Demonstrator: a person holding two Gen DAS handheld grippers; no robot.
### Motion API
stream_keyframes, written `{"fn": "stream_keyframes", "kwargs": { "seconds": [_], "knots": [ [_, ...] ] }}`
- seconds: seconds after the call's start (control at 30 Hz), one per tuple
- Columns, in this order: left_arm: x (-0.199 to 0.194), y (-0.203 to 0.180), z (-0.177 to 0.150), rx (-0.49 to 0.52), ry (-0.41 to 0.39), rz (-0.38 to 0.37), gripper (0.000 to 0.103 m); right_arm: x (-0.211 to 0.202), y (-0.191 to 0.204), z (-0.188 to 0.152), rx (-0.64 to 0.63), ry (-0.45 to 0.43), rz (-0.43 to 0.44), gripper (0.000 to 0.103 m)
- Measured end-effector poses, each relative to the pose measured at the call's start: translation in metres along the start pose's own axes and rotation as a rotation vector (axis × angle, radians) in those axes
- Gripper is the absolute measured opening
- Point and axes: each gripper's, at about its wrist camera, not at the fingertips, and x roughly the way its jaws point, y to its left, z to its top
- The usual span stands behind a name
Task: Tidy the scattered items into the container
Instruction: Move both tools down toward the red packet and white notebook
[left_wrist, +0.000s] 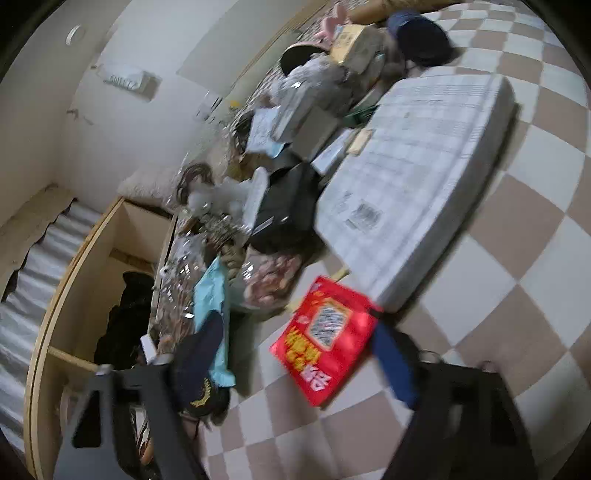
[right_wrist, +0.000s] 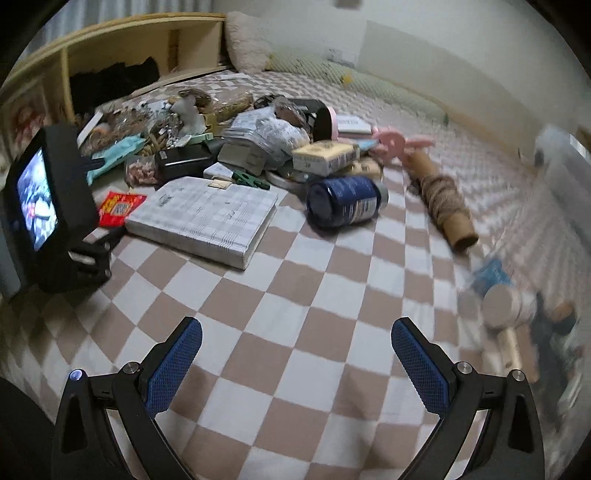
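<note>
Left wrist: left gripper (left_wrist: 291, 373) spread wide around red packet (left_wrist: 325, 341); right gripper (right_wrist: 295, 354) wide, empty; book (right_wrist: 207, 218) at 11 o'clock.

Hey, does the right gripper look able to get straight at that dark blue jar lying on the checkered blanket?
Probably yes. The right gripper is open and empty, and only bare checkered blanket lies between it and the blue jar, which rests on its side at the pile's near edge.

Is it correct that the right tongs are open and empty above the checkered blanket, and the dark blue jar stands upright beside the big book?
Not quite. In the right wrist view the dark blue jar lies on its side, not upright. The rest holds: right tongs open, empty, above the checkered blanket, jar beside the big book.
</note>
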Motion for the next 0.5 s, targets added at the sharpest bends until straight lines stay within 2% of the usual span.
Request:
{"fn": "stream_keyframes", "kwargs": {
  "seconds": [0.03,0.13,0.3,0.5],
  "knots": [
    [0.000,-0.005,0.000,0.011,-0.009,-0.007,0.038,0.000,0.003,0.000,-0.033,-0.007,-0.017,0.102],
    [-0.002,-0.016,-0.002,0.032,-0.029,-0.017,0.012,0.000,0.016,-0.002,-0.174,-0.044,-0.070,0.102],
    [-0.002,-0.013,-0.003,-0.004,-0.038,-0.049,0.011,0.000,0.046,-0.008,-0.456,-0.124,-0.163,0.102],
    [-0.002,-0.002,-0.002,-0.059,-0.032,-0.079,0.020,0.008,0.082,-0.018,-0.811,-0.210,-0.281,0.102]
  ]
}}
